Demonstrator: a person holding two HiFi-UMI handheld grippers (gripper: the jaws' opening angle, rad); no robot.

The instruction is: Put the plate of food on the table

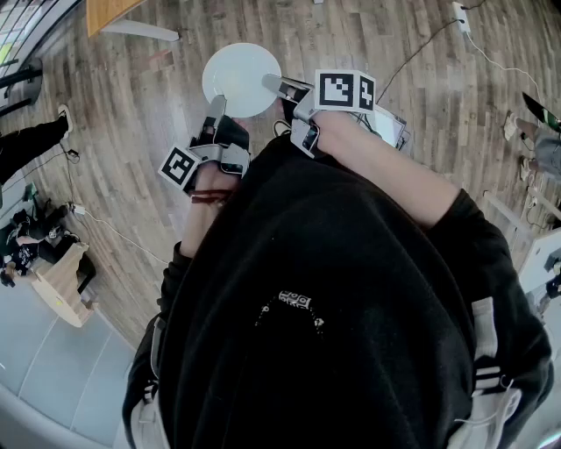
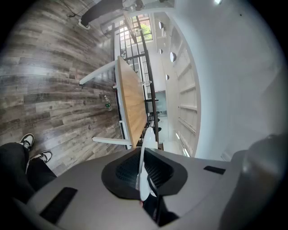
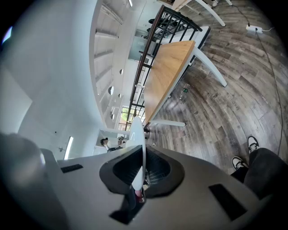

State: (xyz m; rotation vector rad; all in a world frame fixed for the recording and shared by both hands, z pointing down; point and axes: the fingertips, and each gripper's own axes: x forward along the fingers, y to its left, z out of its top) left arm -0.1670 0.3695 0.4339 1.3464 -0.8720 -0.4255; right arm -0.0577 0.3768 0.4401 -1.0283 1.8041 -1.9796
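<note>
Plate point(image 1: 241, 79), round and white, hangs in the air ahead of the person's chest in the head view, over the floor and not on any surface. We see it pinched at its rim from two sides. The left gripper point(image 1: 216, 107) grips the near left edge and the right gripper point(image 1: 270, 85) grips the right edge. In the left gripper view we look along the plate point(image 2: 145, 148) edge-on, and the left gripper point(image 2: 143, 182) has its dark pads closed tight on the thin rim. The right gripper view shows the same: the plate point(image 3: 136, 134) stands as a narrow white blade, and the right gripper point(image 3: 138, 179) is clamped on its edge. The wooden-topped table point(image 1: 112, 12) with white legs stands at the far left in the head view, well apart from the plate. Both gripper views find that table point(image 2: 132, 105) point(image 3: 168, 76) beyond the plate's far edge. Under everything lies a grey-brown plank floor point(image 1: 394, 79), where a power strip point(image 1: 459, 17) trails its cable at the far right. We also see a bottle point(image 2: 107, 104) on the floor beside the table, a black railing point(image 3: 167, 22) behind it, and a tall white wall point(image 2: 225, 67) with shelf-like ledges.
</note>
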